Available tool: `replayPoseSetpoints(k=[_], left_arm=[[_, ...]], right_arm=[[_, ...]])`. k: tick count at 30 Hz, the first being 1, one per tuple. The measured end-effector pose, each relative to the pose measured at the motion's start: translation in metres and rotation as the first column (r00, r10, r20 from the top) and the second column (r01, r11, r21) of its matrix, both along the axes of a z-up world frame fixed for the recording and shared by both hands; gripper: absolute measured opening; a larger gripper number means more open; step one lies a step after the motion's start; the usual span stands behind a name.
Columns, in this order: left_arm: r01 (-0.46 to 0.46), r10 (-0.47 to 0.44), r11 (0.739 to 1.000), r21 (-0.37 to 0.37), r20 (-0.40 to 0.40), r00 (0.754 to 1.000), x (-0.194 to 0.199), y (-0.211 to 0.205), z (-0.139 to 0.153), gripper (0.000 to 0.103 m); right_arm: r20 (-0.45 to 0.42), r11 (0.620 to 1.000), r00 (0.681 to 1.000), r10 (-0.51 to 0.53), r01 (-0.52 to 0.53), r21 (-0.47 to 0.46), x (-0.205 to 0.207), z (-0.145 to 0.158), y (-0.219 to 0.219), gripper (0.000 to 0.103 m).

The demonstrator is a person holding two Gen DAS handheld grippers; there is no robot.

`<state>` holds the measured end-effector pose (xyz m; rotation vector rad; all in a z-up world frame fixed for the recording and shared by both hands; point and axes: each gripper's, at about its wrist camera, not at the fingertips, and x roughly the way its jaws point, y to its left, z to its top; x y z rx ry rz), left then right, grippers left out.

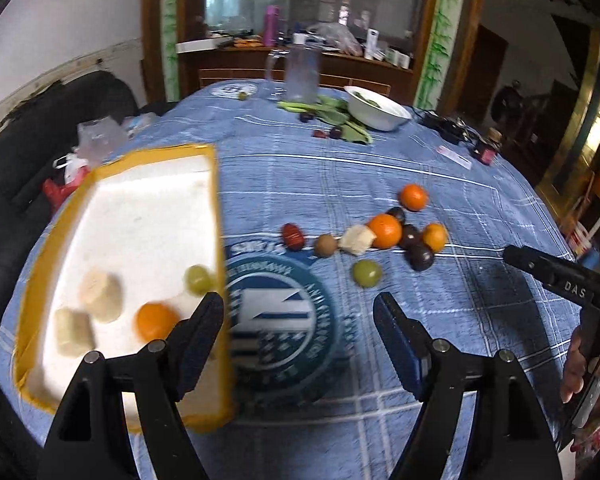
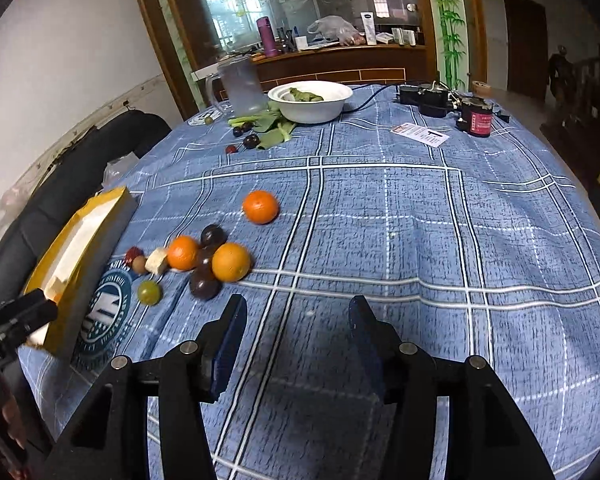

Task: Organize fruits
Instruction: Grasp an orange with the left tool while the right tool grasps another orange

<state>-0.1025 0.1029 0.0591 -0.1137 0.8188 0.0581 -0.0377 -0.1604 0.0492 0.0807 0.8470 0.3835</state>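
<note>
Blue plaid cloth with white grid lines (image 2: 380, 216) is covering the round table, and a wooden sideboard is standing behind it at the top of both frames. I am watching the yellow-rimmed white foam tray (image 1: 100, 184) sitting at the left of the left wrist view; it looks blurred. It is already holding an orange mandarin (image 1: 156, 320), a green grape (image 1: 198, 279) and two pale cut fruit chunks.

The loose cluster of fruit (image 1: 384, 236) is lying in the middle of that view, just right of the tray: mandarins, dark purple plums, a brown kiwi, a red date, a pale chunk and a second green grape (image 1: 366, 273). In the right wrist view the same pile is sitting at centre left.

My left gripper (image 1: 299, 309) is hovering with its fingers spread wide and carrying nothing; the left finger is overlapping the tray's near right corner in the frame. My right gripper (image 2: 298, 312) is likewise gaping and unloaded, over bare cloth.

I judge the loose grape nearest the left gripper, lying just ahead and slightly right of the finger gap. Being round, it has no long axis, so any closing direction should serve. The right gripper has the pile up and to its left.
</note>
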Motion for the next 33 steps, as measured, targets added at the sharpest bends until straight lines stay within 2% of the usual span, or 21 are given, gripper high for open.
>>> replayPoseSetpoints(k=[5, 7, 9, 11, 13, 18, 21, 24, 25, 30, 33], left_arm=[[0.086, -0.086, 0.996, 0.003, 0.019, 0.996, 0.023, -0.021, -0.001, 0.076], [0.123, -0.122, 0.992, -0.016, 0.013, 0.992, 0.034, -0.027, -0.003, 0.067], [0.139, -0.139, 0.990, -0.014, -0.009, 0.990, 0.046, -0.033, -0.007, 0.050], [0.162, -0.162, 0.987, -0.002, -0.025, 0.986, 0.059, -0.039, -0.009, 0.043], [0.183, -0.182, 0.983, 0.014, -0.031, 0.983, 0.068, -0.043, -0.011, 0.043], [0.272, -0.267, 0.961, 0.055, -0.076, 0.961, 0.092, -0.057, -0.025, 0.043], [0.319, -0.308, 0.942, 0.103, -0.111, 0.945, 0.105, -0.068, -0.039, 0.043], [0.330, -0.314, 0.929, 0.171, -0.111, 0.943, 0.112, -0.074, -0.042, 0.043], [0.336, -0.320, 0.926, 0.171, -0.113, 0.941, 0.115, -0.073, -0.041, 0.043], [0.364, -0.349, 0.921, 0.136, -0.123, 0.929, 0.123, -0.064, -0.039, 0.040], [0.375, -0.359, 0.918, 0.125, -0.136, 0.923, 0.130, -0.064, -0.040, 0.043]], right_arm=[[-0.026, 0.999, 0.999, 0.029, -0.028, 0.046, 0.026, -0.001, 0.018, 0.057], [-0.034, 0.998, 0.998, 0.044, -0.042, 0.055, 0.045, -0.002, 0.033, 0.057], [-0.043, 0.997, 0.997, 0.059, -0.056, 0.057, 0.066, -0.005, 0.051, 0.057], [-0.048, 0.997, 0.997, 0.065, -0.064, 0.037, 0.083, -0.010, 0.068, 0.057], [-0.042, 0.998, 0.997, 0.063, -0.063, -0.003, 0.098, -0.017, 0.082, 0.057], [-0.045, 0.996, 0.996, 0.083, -0.084, -0.035, 0.110, -0.032, 0.089, 0.055], [-0.051, 0.994, 0.994, 0.096, -0.099, -0.045, 0.115, -0.040, 0.088, 0.047], [-0.059, 0.993, 0.992, 0.111, -0.113, -0.024, 0.119, -0.044, 0.085, 0.042], [-0.059, 0.993, 0.992, 0.116, -0.117, -0.019, 0.119, -0.043, 0.085, 0.038], [-0.071, 0.993, 0.990, 0.122, -0.122, 0.006, 0.119, -0.043, 0.081, 0.038], [-0.078, 0.993, 0.990, 0.117, -0.116, 0.021, 0.120, -0.044, 0.079, 0.038]])
